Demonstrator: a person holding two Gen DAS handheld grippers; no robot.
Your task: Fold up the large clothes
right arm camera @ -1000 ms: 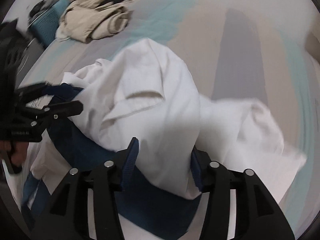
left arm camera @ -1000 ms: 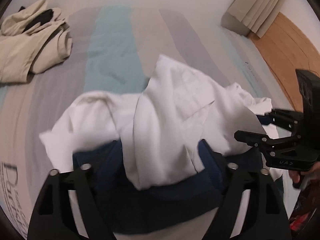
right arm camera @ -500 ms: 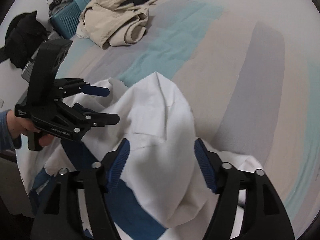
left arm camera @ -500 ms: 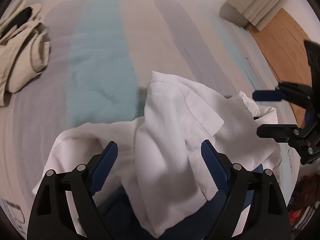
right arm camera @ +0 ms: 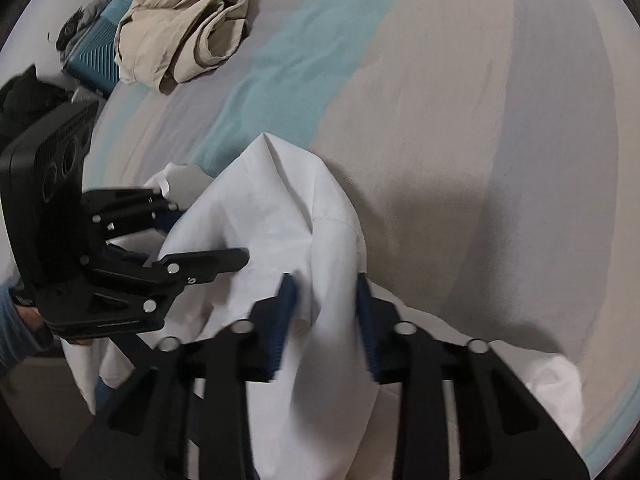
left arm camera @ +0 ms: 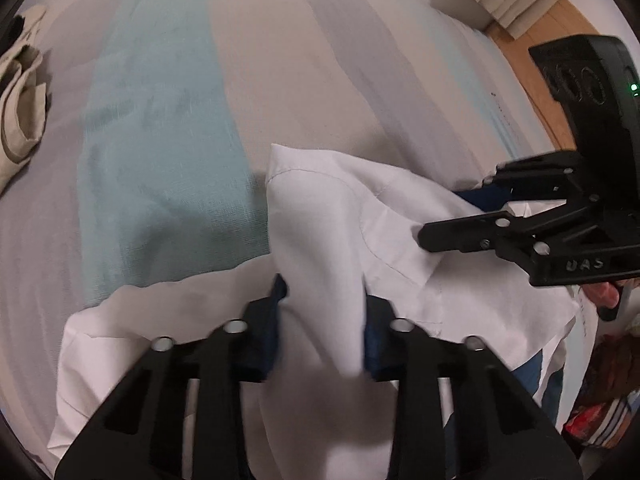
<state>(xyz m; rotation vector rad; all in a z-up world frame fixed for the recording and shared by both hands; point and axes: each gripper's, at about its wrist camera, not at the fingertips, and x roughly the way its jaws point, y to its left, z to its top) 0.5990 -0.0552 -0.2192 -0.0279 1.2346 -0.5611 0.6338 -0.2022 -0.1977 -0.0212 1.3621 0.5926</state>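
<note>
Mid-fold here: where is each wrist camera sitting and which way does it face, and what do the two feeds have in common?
Left wrist: rides the left gripper, looking forward and down over the striped bed; its own blue-padded fingers bracket a ridge of the white shirt; the right gripper enters from the right.
Right wrist: rides the right gripper, facing across the bed toward the beige clothes; its fingers bracket the same shirt; the left gripper and a blue-sleeved wrist show at left.
Shared: the shirt, bed, beige clothes and each other's gripper.
</note>
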